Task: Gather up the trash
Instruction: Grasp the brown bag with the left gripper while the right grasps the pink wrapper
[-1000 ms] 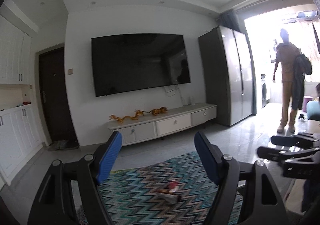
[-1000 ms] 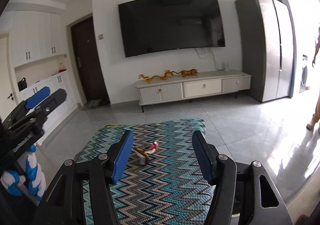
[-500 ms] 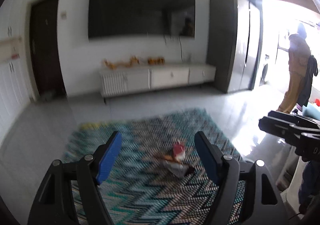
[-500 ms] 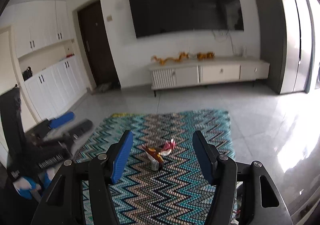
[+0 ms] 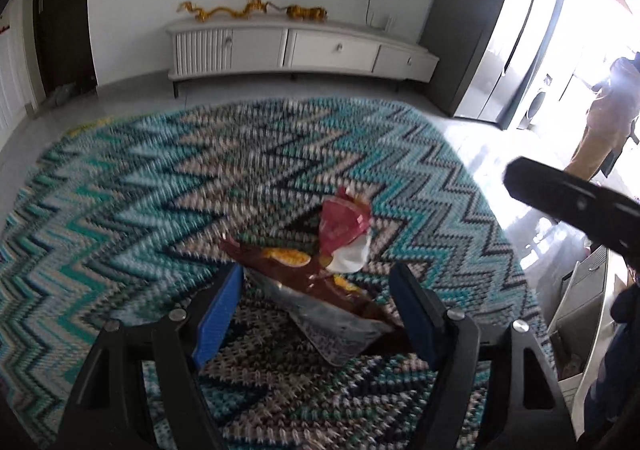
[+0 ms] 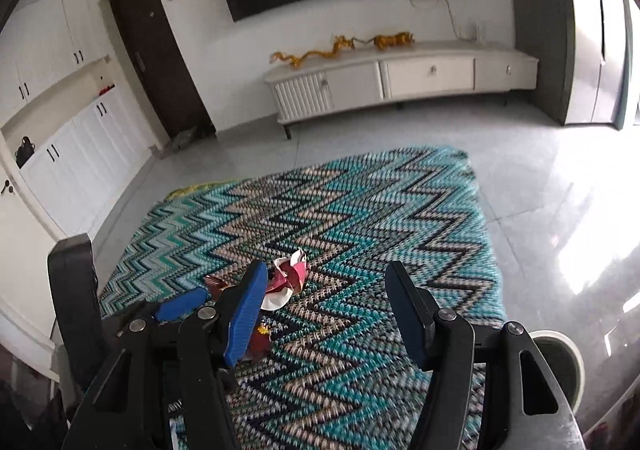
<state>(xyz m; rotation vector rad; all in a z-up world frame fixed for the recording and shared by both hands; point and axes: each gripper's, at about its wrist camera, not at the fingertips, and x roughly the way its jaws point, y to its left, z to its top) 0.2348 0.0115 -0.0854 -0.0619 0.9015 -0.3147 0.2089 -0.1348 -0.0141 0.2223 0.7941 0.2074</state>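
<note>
A brown and silver snack wrapper (image 5: 320, 290) lies on the zigzag rug (image 5: 160, 190), with a crumpled red and white wrapper (image 5: 344, 230) just behind it. My left gripper (image 5: 316, 306) is open, its blue pads either side of the brown wrapper, low over the rug. In the right wrist view the red wrapper (image 6: 290, 276) lies just left of my open right gripper (image 6: 324, 302), and the left gripper (image 6: 182, 302) shows below it on the left. The right gripper holds nothing.
A white TV cabinet (image 5: 300, 50) with gold dragon ornaments stands at the far wall under a TV. A grey fridge (image 5: 492, 30) is at the right, a person (image 5: 604, 118) beyond it. A white round bin (image 6: 560, 362) sits at my right.
Both grippers have dropped and tilted down toward the rug. The left gripper has closed in on the wrappers, which now lie between its pads. Both stay open.
</note>
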